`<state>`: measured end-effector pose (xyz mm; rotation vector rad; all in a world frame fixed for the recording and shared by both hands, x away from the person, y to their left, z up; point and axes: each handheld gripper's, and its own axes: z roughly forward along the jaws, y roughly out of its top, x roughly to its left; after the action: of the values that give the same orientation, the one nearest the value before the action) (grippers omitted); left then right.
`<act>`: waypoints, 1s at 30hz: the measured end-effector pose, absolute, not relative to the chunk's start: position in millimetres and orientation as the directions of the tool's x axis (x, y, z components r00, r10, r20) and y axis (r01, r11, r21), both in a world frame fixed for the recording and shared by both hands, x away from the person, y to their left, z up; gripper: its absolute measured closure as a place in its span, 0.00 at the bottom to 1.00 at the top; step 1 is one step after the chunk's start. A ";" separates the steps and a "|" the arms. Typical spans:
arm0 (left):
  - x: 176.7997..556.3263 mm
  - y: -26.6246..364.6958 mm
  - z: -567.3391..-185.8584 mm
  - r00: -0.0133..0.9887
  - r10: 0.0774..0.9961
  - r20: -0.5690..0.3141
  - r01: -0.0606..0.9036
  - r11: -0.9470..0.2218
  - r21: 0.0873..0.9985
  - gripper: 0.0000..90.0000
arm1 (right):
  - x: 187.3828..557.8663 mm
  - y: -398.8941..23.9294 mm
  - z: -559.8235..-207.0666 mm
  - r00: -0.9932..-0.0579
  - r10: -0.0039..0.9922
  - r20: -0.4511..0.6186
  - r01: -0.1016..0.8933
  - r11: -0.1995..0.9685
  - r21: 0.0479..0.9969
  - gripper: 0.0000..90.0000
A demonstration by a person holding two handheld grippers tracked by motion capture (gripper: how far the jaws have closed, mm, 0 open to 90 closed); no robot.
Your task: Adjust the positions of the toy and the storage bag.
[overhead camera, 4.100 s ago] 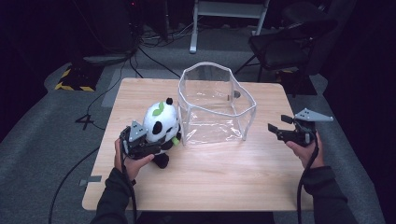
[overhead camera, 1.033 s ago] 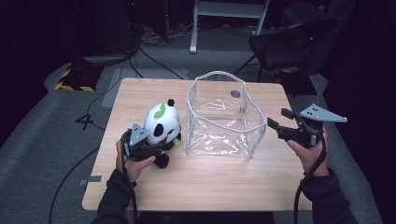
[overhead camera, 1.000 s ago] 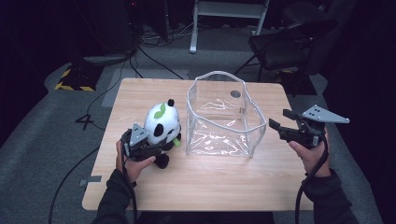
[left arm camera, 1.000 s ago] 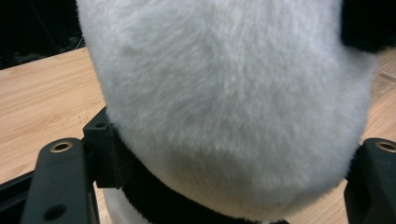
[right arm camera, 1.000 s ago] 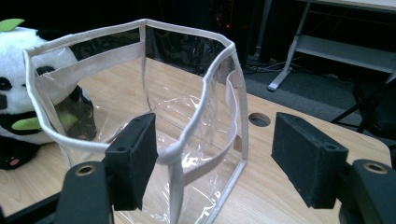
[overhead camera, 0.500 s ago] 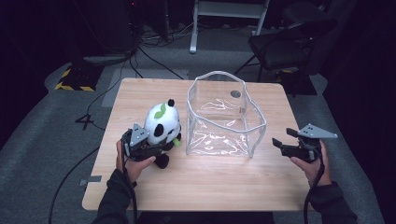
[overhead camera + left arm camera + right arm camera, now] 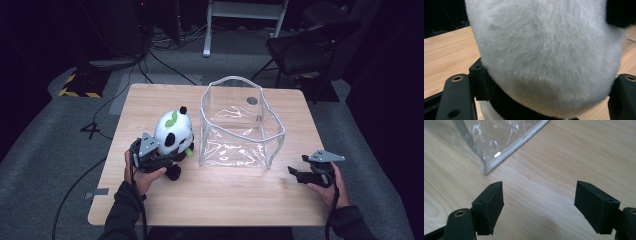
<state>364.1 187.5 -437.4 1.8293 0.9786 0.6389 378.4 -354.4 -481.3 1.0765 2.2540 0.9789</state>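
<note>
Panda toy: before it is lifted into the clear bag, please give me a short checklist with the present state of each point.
1. Left tool shut on the panda toy: ok; the plush sits between its jaws in the left gripper view.
2. Clear bag mouth open upward: ok.
3. Clear bag held steady: not ok; the right tool is open, beside the bag's near corner, and its jaws have just been opening.
4. Bag empty inside: ok.
5. Firmness of the grip for lifting: cannot tell.
</note>
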 end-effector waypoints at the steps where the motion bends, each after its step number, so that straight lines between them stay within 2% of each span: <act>1: 364.3 187.9 -437.3 0.546 0.837 0.018 0.350 -0.248 0.903 0.28 | 377.7 -355.4 -484.5 -0.596 0.798 -0.091 0.483 0.447 0.753 0.22; 2: 364.1 187.5 -437.3 0.546 0.838 0.017 0.351 -0.248 0.903 0.28 | 376.1 -357.3 -492.4 -0.591 0.803 -0.075 0.496 0.436 0.751 0.19; 7: 364.2 187.5 -437.3 0.548 0.836 0.020 0.350 -0.251 0.902 0.28 | 372.6 -359.6 -504.0 -0.597 0.800 -0.057 0.521 0.440 0.732 0.18; 18: 365.2 192.4 -439.7 0.555 0.832 -0.011 0.357 -0.226 0.906 0.28 | 365.3 -364.8 -506.8 -0.601 0.799 -0.014 0.532 0.413 0.740 0.17; 30: 364.1 190.1 -441.3 0.556 0.831 0.014 0.337 -0.241 0.910 0.29 | 365.4 -364.9 -506.9 -0.600 0.800 -0.013 0.532 0.411 0.740 0.17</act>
<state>364.1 190.1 -441.3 1.8187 0.9606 0.6364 365.4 -364.9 -506.9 1.1452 2.3066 1.0114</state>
